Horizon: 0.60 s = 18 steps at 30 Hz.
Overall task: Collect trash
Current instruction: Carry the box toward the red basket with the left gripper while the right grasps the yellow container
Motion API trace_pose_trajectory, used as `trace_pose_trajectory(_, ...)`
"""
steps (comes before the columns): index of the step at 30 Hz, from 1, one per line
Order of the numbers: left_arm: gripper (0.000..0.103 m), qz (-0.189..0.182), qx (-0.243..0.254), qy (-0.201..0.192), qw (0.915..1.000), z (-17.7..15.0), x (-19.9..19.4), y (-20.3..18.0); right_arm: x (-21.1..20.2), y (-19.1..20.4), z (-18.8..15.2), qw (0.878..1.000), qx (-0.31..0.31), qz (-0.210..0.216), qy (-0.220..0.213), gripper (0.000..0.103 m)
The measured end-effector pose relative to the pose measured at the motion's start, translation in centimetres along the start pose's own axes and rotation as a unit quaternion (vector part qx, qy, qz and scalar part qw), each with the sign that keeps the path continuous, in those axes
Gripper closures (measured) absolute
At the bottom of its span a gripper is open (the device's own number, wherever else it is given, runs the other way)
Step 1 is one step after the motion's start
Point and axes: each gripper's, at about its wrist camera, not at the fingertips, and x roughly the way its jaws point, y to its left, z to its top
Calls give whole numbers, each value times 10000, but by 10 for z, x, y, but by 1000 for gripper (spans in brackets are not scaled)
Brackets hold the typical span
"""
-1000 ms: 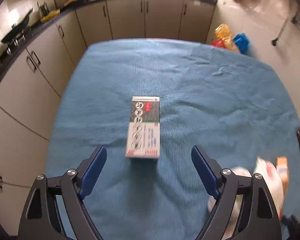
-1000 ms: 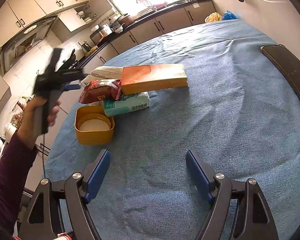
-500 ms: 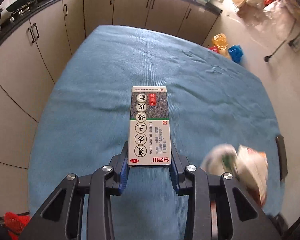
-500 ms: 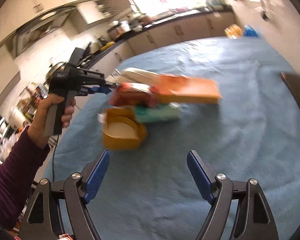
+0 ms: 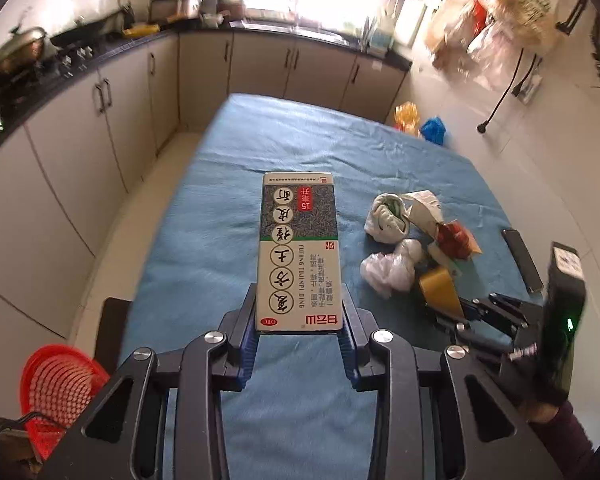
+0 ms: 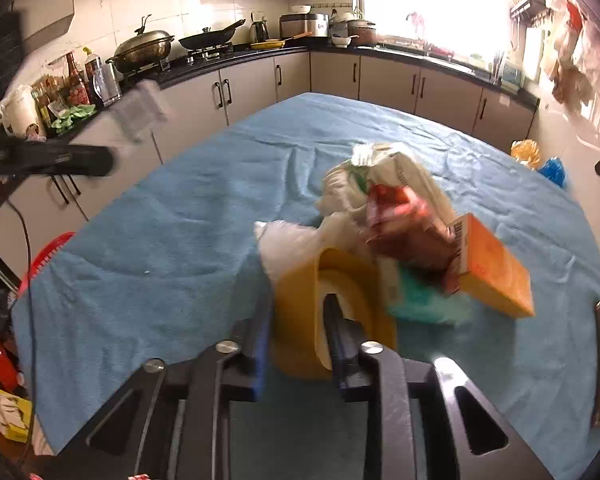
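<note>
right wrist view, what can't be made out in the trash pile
- Red wrapper and white bags: motion blur, print unreadable.
- Teal packet: blurred, partly behind the orange box.
- Yellow tub: near side hidden by the right gripper.
- Left gripper: smeared; its load unrecognisable.

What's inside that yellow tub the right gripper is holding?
The yellow tub is tipped on its side, with one finger of the right gripper inside its mouth. A pale disc, perhaps an inner lid, shows there; anything beneath it is hidden.
</note>
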Motion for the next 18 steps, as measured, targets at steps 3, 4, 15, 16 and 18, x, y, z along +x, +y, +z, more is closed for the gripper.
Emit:
trace_pose_trajectory(3,70,48,-90,-192,9998,-17,-26,9,-10,8,-5,9998,55,165,-47,85)
trace_pose_trajectory(4,70,56,-151,-234,9996,-22,-32,13,-16,11,-8,9997,57,235,-73,85)
trace_pose_trajectory(15,70,103,-1226,-873,9886,-79,-109,73,-67,47,-22,9985,-64,414,-347,86)
trace_pose_trajectory(16,70,121,-1284,-910,9875,-83,-116,78,-71,52,-22,9984,-79,425,-370,86)
trace_pose_trajectory(18,70,171,-1461,-994,9841,-95,-131,90,-77,60,-22,9979,-107,484,-410,86)
